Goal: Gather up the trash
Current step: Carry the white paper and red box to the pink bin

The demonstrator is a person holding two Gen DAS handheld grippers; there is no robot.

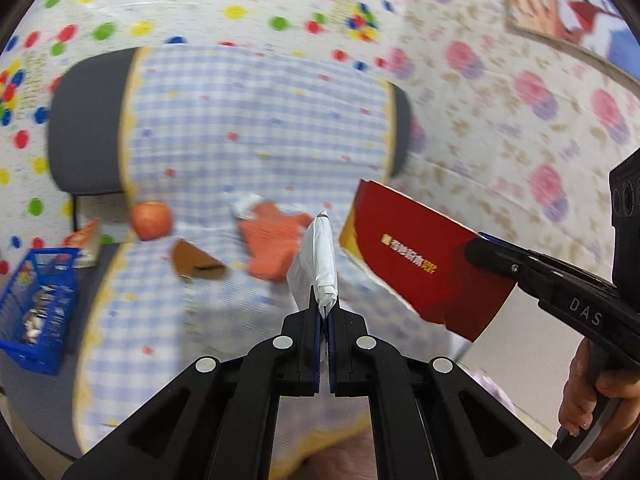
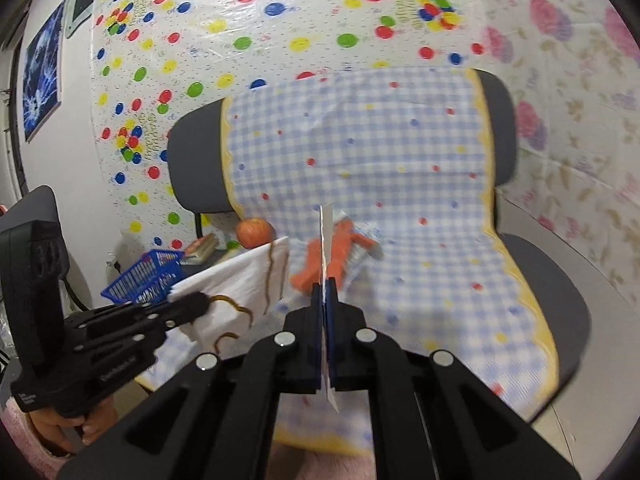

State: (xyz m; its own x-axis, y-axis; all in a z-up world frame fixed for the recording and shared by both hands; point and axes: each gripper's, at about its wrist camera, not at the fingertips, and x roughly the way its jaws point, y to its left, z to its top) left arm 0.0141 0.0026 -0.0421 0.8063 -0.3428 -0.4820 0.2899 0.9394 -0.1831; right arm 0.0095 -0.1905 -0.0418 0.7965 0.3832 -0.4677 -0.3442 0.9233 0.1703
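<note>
Our left gripper (image 1: 325, 312) clamps a white paper wrapper (image 1: 320, 264); our right gripper (image 2: 325, 300), marked "DAS", clamps a red card (image 1: 424, 260) with blurred gold lettering.

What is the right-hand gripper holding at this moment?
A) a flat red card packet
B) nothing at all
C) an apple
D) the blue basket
A: in the left wrist view the right gripper is shut on the edge of the flat red card packet, lifted above the chair; the apple lies on the checked cloth and the blue basket sits off to the side.
</note>
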